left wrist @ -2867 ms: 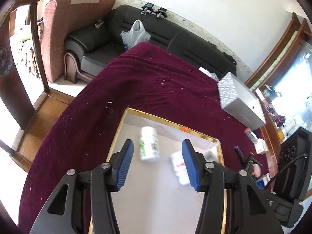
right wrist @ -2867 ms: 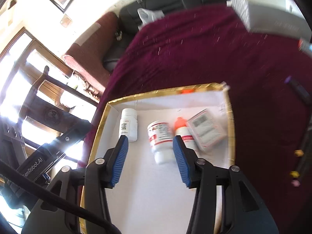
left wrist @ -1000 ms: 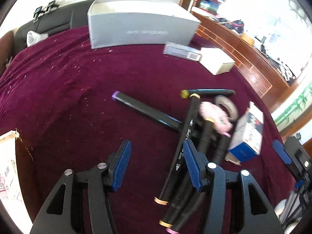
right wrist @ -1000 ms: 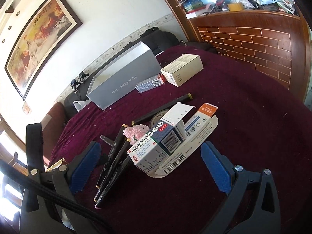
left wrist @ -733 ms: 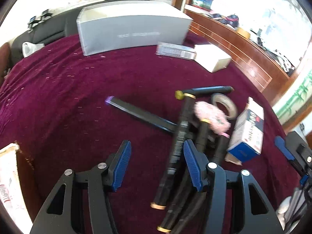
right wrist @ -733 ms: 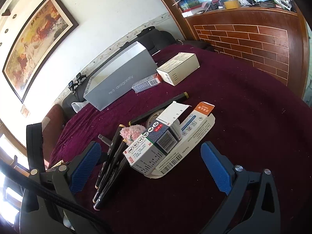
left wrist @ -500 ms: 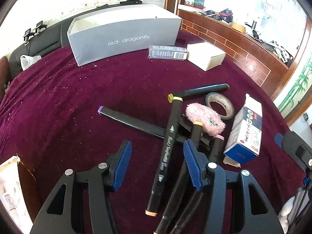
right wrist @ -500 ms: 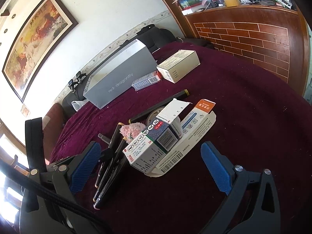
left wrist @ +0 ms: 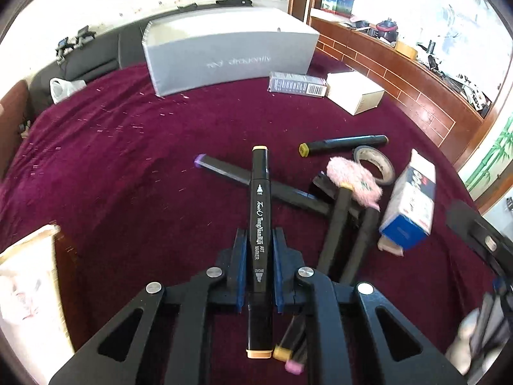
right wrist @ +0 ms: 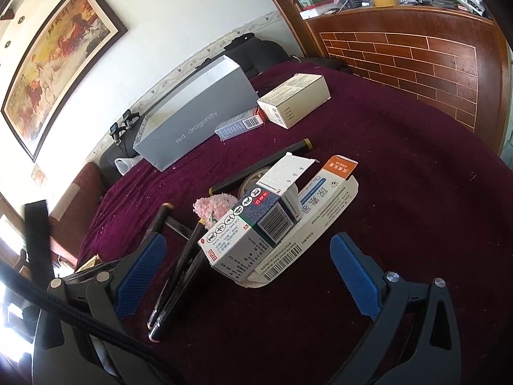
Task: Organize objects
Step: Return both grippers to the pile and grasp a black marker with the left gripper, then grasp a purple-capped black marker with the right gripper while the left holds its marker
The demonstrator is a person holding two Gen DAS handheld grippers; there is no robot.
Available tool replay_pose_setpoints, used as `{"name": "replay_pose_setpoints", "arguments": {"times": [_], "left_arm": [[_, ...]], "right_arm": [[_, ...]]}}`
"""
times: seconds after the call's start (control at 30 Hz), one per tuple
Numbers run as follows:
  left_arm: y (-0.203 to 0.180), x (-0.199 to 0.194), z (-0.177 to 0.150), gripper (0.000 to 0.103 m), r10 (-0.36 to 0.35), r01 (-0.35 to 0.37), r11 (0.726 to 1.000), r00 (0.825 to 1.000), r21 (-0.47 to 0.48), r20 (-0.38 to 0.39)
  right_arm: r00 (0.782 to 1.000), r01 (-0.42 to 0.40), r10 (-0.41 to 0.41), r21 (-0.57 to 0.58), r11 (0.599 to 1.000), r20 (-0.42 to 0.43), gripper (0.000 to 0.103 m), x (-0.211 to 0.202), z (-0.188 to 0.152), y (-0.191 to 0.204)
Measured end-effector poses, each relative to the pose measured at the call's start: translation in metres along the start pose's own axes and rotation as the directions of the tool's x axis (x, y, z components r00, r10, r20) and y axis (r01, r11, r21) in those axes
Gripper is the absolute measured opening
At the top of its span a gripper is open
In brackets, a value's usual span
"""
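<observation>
Grey box (left wrist: 231,61), contents unseen; marker (left wrist: 259,224) between fingers (left wrist: 241,256).

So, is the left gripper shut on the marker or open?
Shut: the left gripper has both blue pads pressed against the marker, which lies along them.

A home living room: black sofa (right wrist: 256,51), framed painting (right wrist: 57,54), cloth-covered table (right wrist: 416,160).

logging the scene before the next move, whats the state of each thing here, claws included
left claw: shut on the art marker
art marker: gripped mid-barrel, capped
right claw: open, holding nothing
blue medicine box: top flap open, leaning on the flat carton
flat carton: lying down, end flap open
grey box: lidless, top open
purple-capped marker: lying on the cloth, capped
</observation>
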State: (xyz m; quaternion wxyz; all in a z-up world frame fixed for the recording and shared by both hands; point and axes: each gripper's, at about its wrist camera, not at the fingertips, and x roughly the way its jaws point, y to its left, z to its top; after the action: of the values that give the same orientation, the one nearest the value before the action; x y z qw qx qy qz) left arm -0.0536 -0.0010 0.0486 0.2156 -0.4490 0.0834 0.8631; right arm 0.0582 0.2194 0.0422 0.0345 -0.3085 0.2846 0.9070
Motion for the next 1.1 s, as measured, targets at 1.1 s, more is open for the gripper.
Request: {"name": "replay_pose_setpoints", "arguments": {"times": [1.1], "left_arm": [[0.03,-0.102,-0.117,0.011,-0.194,0.213,0.941,0.976,-0.263,0.099]], "right_arm": [[0.945,-0.2,0.089,-0.34,0.919,-0.315,0.102,0.031,0.022,0.121]]}}
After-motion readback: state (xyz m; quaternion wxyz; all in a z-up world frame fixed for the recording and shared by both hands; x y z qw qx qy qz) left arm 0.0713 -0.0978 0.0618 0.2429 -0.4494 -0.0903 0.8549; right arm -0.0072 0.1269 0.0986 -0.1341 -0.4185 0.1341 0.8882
